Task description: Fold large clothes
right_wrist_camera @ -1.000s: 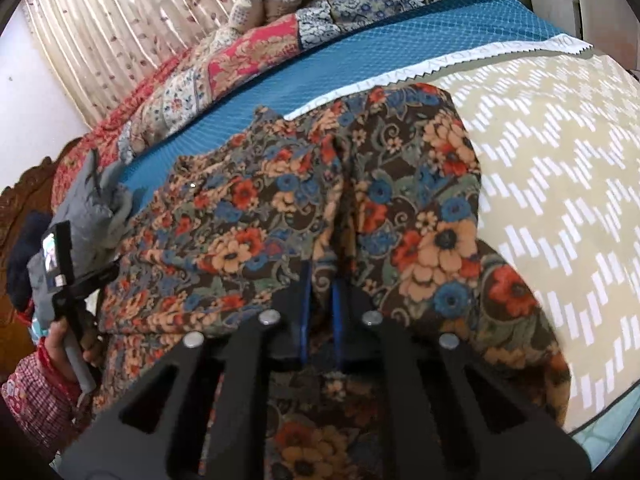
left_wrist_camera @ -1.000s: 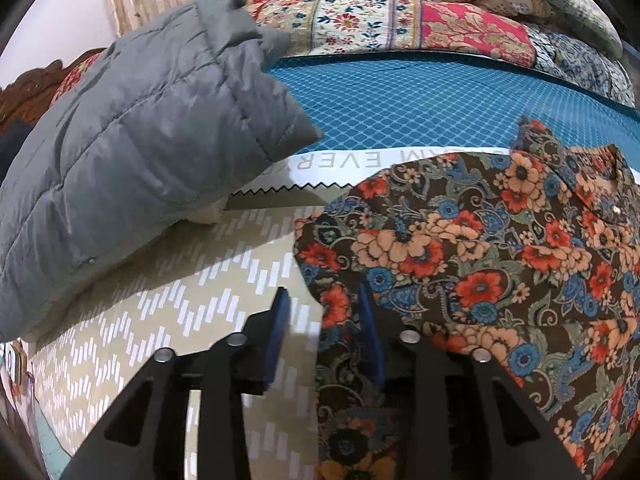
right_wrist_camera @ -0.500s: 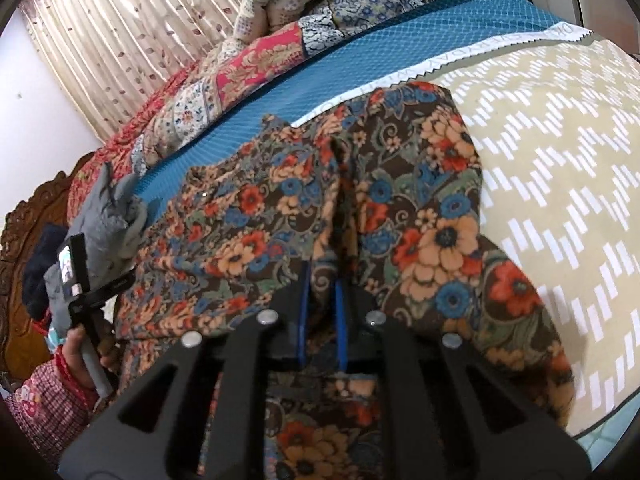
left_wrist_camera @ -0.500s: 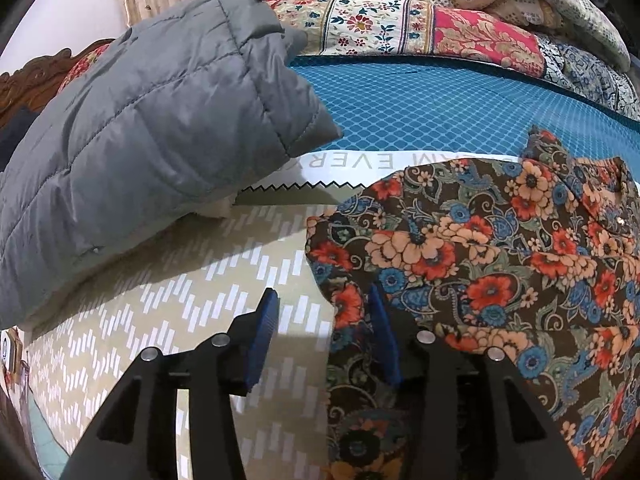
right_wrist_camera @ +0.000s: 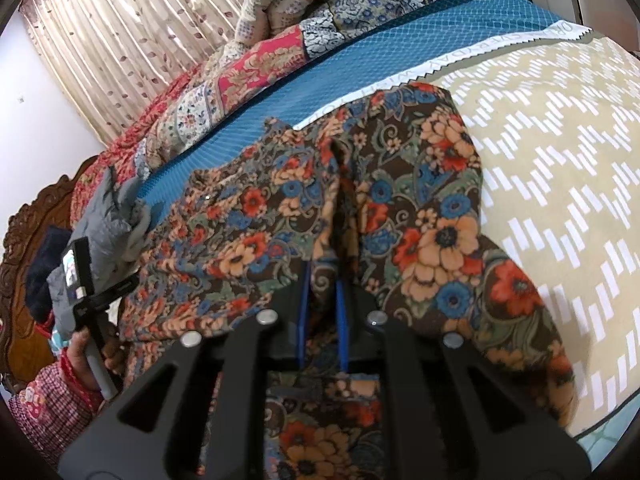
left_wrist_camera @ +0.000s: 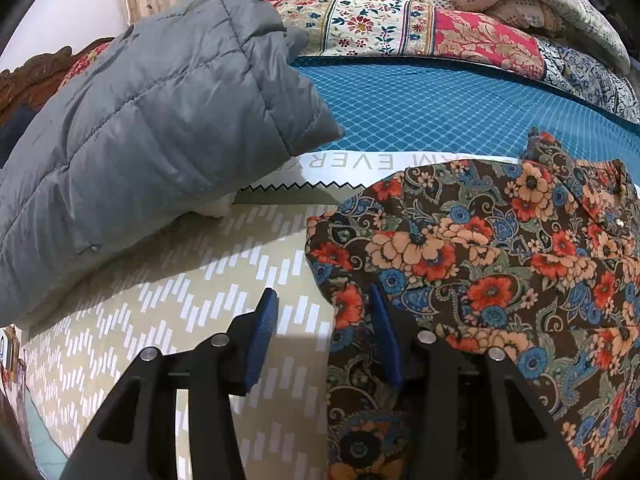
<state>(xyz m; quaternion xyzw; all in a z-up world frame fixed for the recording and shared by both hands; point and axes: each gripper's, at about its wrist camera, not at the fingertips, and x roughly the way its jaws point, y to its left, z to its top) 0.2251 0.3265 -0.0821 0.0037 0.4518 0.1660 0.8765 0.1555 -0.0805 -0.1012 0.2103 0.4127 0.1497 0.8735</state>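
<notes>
Floral brown garment [right_wrist_camera: 432, 240] bunched on beige patterned bedsheet [right_wrist_camera: 560, 152]

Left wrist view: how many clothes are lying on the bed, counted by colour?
Grey: 1, the grey puffer jacket
Brown with flowers: 1, the floral shirt
Total: 2

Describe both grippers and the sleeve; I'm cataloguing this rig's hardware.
Left gripper and right gripper: black angular frames with triangular cutouts, silver bolt heads, blue inner pads. The sleeve is red-and-white checked with small flowers, a red band at the wrist.
</notes>
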